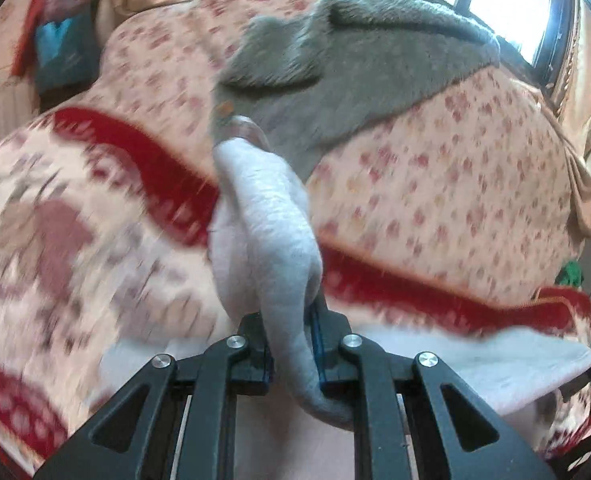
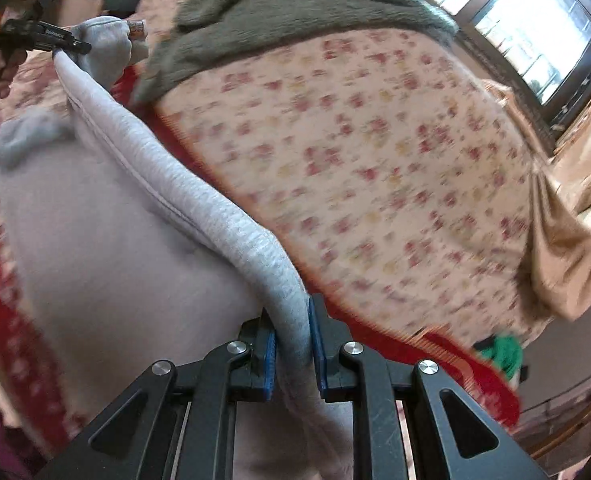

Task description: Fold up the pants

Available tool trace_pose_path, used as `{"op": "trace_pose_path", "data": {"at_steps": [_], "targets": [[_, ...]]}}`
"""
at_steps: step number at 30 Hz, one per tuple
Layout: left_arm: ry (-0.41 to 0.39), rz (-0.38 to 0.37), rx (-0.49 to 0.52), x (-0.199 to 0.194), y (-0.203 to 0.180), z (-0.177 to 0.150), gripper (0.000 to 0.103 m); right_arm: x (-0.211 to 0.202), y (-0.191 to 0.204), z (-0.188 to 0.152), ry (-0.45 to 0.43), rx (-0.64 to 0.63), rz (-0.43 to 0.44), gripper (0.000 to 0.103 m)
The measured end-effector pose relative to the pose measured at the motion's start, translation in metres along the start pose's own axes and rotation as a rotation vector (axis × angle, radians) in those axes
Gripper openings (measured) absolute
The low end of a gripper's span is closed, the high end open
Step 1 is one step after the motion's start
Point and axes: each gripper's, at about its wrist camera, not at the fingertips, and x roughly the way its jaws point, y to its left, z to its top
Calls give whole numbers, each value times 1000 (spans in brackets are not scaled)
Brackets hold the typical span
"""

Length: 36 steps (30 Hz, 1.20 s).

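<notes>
The pants are light grey sweatpants (image 1: 263, 224), pale fleece on the inside, held up over a bed. My left gripper (image 1: 291, 344) is shut on a bunched fold of them, which hangs forward past the fingers. My right gripper (image 2: 291, 344) is shut on the thick ribbed waistband (image 2: 199, 192). The waistband stretches in an arc up and left to the left gripper (image 2: 55, 42), seen in the right wrist view still clamped on the cloth. The pale inner side of the pants (image 2: 107, 248) sags below the band.
The bed has a floral cream sheet (image 2: 375, 152) and a red-bordered patterned blanket (image 1: 75, 208). A grey-green fuzzy blanket (image 1: 359, 60) lies at the far side. A bright window (image 2: 535, 20) and tan curtain (image 2: 567, 248) are to the right. Both views are motion-blurred.
</notes>
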Motion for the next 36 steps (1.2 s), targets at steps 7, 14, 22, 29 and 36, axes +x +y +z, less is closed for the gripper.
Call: {"op": "trace_pose_path", "data": {"at_steps": [7,14,22,29,36], "targets": [[88,21,-97,-9,41,-84,15,27,67,-72,128,82,120,15],[94,18,-143,-12,49,-105,15,25,72,-89,143,136,130,15],[67,44,-254,-21,74,-110,56,29,75,-97,166,127,137,16],[58,69,-332,-26,102,-103,63,29,74,-96,175,119,138,15],[28,71,-191,-18,88,-66,29,28,71,-95,183,132,132,15]]}}
